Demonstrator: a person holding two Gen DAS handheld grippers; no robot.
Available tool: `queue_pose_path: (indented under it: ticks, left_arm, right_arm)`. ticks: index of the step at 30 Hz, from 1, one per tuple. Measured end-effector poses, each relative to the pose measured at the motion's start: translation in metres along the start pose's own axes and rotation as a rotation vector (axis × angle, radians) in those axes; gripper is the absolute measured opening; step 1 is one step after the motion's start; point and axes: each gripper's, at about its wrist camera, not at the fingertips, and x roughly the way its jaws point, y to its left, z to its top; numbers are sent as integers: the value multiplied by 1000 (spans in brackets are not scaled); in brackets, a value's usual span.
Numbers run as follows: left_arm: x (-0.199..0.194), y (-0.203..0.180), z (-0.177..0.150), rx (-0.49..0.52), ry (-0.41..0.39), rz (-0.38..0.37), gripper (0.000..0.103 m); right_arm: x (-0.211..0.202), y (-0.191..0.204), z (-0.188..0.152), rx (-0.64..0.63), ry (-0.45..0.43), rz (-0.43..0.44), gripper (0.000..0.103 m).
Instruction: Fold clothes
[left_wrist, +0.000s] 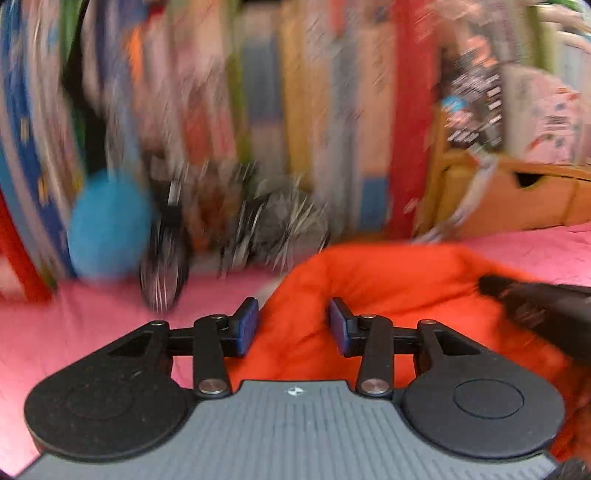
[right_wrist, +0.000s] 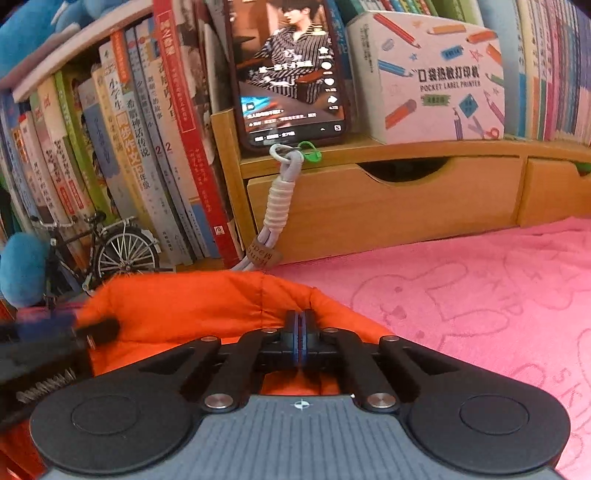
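An orange padded garment (left_wrist: 388, 288) lies bunched on a pink towel (left_wrist: 74, 332). In the left wrist view my left gripper (left_wrist: 293, 310) stands open over the garment's left edge. Orange cloth shows in the gap and the blue pads (left_wrist: 247, 325) do not press on it. The picture is blurred. In the right wrist view my right gripper (right_wrist: 300, 321) is shut, pinching a raised fold at the right edge of the orange garment (right_wrist: 184, 302). My left gripper (right_wrist: 55, 332) shows as a dark blur at the left.
Behind the pink towel (right_wrist: 480, 295) stands a wooden drawer unit (right_wrist: 388, 199) holding a lit phone (right_wrist: 291, 74) with a hanging lanyard (right_wrist: 277, 206) and a printer box (right_wrist: 436, 81). Books (right_wrist: 147, 147), a model bicycle (right_wrist: 110, 247) and a blue plush ball (right_wrist: 22, 269) stand at the back left.
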Motion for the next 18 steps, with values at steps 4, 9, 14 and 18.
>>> queue_pose_path:
  ticks: [4,9,14,18]
  left_arm:
    - [4,1,-3,2,-5,6,52]
    - [-6,5,1,-3,21,7,51]
    - [-54,6,-4,20,-50,-23,65]
    - [-74,-5,-20,99,-98,-3,65]
  right_arm:
    - [0,-3,0,17,1,15,3]
    - [-2,-7,0,37,-5,44,7]
    - [-36,-10,-3,38,-55,171,52]
    - [-71,8,-16,-116,-94,236,52]
